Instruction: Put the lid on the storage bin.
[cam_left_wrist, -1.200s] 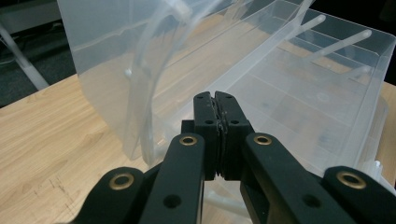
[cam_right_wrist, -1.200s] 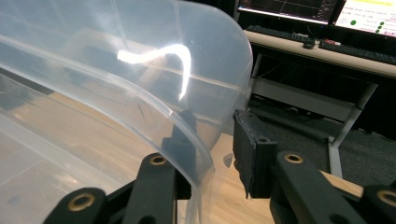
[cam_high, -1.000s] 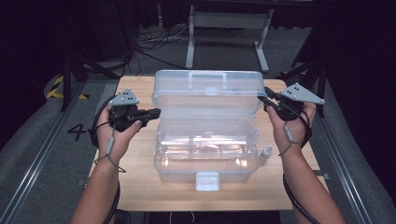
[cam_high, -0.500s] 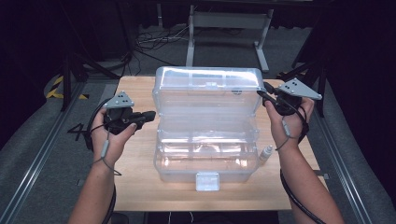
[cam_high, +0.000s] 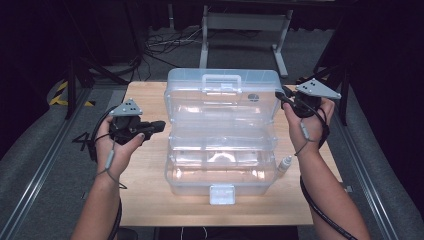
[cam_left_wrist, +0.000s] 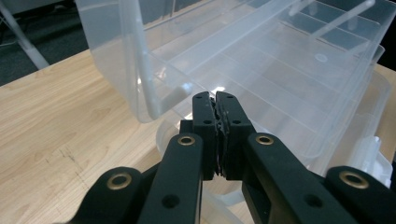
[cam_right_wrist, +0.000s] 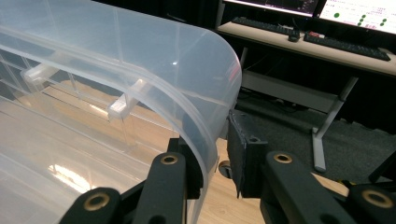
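Observation:
A clear plastic toolbox (cam_high: 220, 172) stands on the wooden table (cam_high: 145, 165) with its lid (cam_high: 222, 97) raised and an inner tray (cam_high: 222, 145) lifted above the base. My left gripper (cam_high: 160, 125) is shut with nothing in it and points at the box's left side, just short of the tray's corner (cam_left_wrist: 154, 98); its jaws (cam_left_wrist: 215, 100) are pressed together. My right gripper (cam_high: 279, 95) is at the lid's right corner. The lid's curved rim (cam_right_wrist: 205, 107) passes between its jaws (cam_right_wrist: 214, 140), which have just been closing; a narrow gap still shows at the outer pad.
A small white bottle (cam_high: 284, 165) stands by the box's right front corner. The box's latch (cam_high: 221, 194) hangs at the front. Behind the table are a metal stand (cam_high: 240, 25) and floor cables. A desk with keyboards (cam_right_wrist: 345, 44) lies beyond the lid.
The lid has tipped a little further up and back, so its handle now shows. My right gripper shifted slightly with the lid's corner. The left gripper has stayed put.

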